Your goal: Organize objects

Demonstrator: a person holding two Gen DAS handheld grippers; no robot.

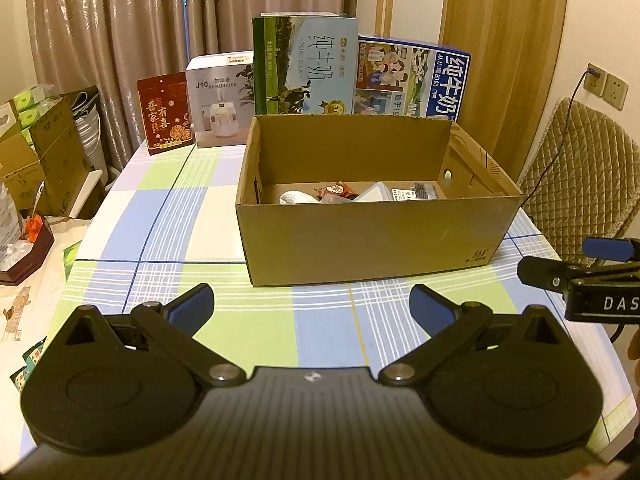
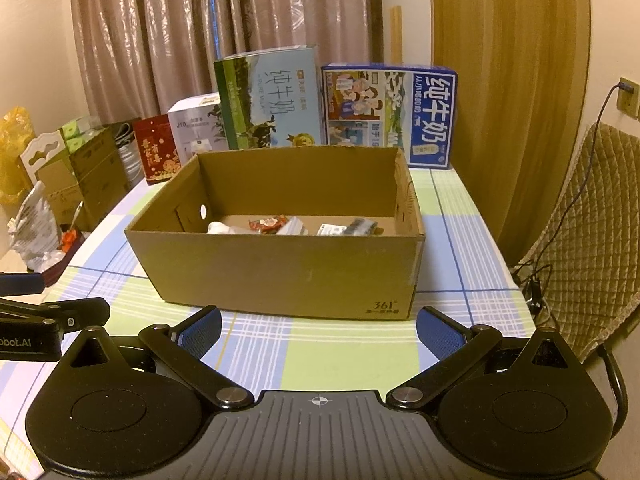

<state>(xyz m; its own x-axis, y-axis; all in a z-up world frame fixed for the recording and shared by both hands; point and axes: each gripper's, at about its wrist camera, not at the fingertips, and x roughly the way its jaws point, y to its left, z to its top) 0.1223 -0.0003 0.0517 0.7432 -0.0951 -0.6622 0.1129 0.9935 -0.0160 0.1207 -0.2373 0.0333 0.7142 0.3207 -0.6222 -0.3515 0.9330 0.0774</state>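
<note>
- Leftmost, beyond the table's edge, stacked cardboard cartons point(image 1: 48, 152) stand beside the curtain point(image 1: 120, 40).
- Along the far edge of the checked tablecloth point(image 1: 160, 216) stand four upright boxes in a row: a red gift box point(image 1: 164, 114), a white humidifier box point(image 1: 222, 100), a green-and-blue milk carton box point(image 1: 306, 66), then a blue milk box point(image 1: 412, 78).
- Just in front of the two milk boxes sits the open cardboard box point(image 1: 372, 240), its long side facing both cameras.
- On its floor lie small items in a line: a white rounded object point(image 1: 296, 197), a red packet point(image 1: 336, 190), a clear lidded container point(image 1: 374, 192) and a dark packet with a white label point(image 1: 420, 191); what each one is cannot be told.
- The left gripper point(image 1: 312, 308) hangs over the tablecloth near the box's front wall, its blue-padded fingers spread wide with nothing between them.
- The right gripper point(image 2: 318, 330) hangs beside it, likewise before the box, its fingers released and empty.
- Rightmost, a chair with a quilted cover point(image 2: 588, 224) stands by the table, a cable running down from a wall socket point(image 2: 628, 94).
</note>
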